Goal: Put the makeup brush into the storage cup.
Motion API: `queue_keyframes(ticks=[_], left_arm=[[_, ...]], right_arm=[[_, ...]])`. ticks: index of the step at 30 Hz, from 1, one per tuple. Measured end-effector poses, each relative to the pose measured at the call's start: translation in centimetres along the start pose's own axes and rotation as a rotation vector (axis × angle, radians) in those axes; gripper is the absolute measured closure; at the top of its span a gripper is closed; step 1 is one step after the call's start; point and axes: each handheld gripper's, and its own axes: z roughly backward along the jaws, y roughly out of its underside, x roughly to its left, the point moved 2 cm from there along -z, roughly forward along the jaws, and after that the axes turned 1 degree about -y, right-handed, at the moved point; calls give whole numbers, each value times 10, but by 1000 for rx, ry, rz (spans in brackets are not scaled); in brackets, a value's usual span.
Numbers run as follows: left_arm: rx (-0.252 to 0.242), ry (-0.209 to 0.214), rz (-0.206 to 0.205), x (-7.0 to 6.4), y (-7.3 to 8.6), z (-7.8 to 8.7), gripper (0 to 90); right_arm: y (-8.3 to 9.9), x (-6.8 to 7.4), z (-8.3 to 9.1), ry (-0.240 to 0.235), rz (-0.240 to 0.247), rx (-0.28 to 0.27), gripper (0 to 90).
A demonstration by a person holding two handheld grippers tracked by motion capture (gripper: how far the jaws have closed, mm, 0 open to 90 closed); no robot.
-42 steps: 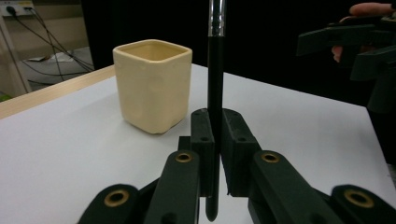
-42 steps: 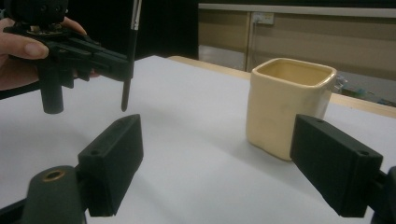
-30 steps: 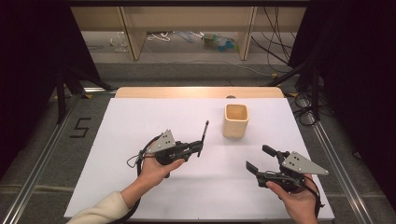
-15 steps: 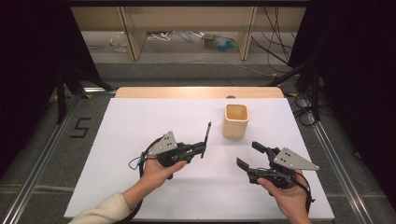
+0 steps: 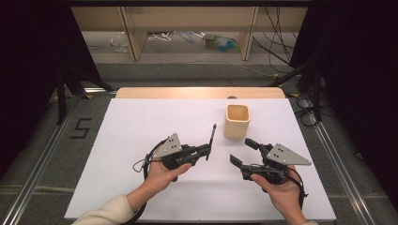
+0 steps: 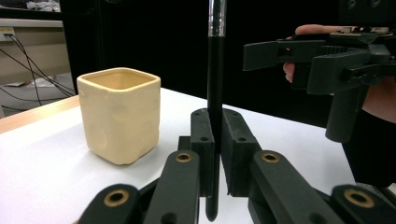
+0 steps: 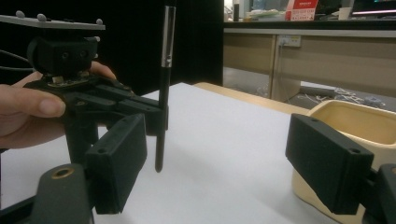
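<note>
A black pen with a silver band stands nearly upright, and my left gripper is shut on its lower part. In the left gripper view the pen rises between my jaws, its tip just above the table. A cream square cup stands behind and to the right of the pen, empty as far as I can see. My right gripper is open, holds nothing, and sits in front of the cup, pointing left toward the pen. The cup is by its right jaw.
The white tabletop spreads wide to the left and toward the near edge. A wooden strip borders its far side. Metal rails run along both sides, with shelving and cables on the floor beyond.
My right gripper has moved left and forward, closer to the pen and the cup. The left gripper with the pen has shifted slightly right.
</note>
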Motion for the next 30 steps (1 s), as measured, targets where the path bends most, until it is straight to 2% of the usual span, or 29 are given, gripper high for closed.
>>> queue_keyframes(ticks=[1,6,7,8,15,20,21,24,26,27,30], left_arm=[[-2,-1,-2,-1,0,-1,840],[-1,5,-3,-5,0,-3,841],[-1,5,-3,-5,0,-3,841],[-1,6,4,-6,1,-4,841],[-3,10,-2,-9,1,-7,841],[-1,16,-2,-11,2,-9,841],[-2,25,-16,-11,2,-10,841],[0,20,2,-13,2,-11,841],[1,26,-18,-13,2,-12,841],[-1,24,-5,-14,2,-12,841],[-1,21,0,-14,2,-12,841]], right_arm=[[-1,1,-2,-4,-5,12,219],[-5,4,-10,-18,4,1,225],[-6,4,-11,-22,4,17,226],[-7,5,-14,-13,8,-12,229],[-10,6,-20,-30,4,1,241],[-12,7,-28,-43,27,-40,258],[-12,7,-28,-43,27,-40,258],[-13,8,-29,-43,16,-21,277],[-14,9,-33,-55,22,-34,297],[-14,10,-32,-54,16,-8,304],[-15,11,-34,-53,17,-31,345]])
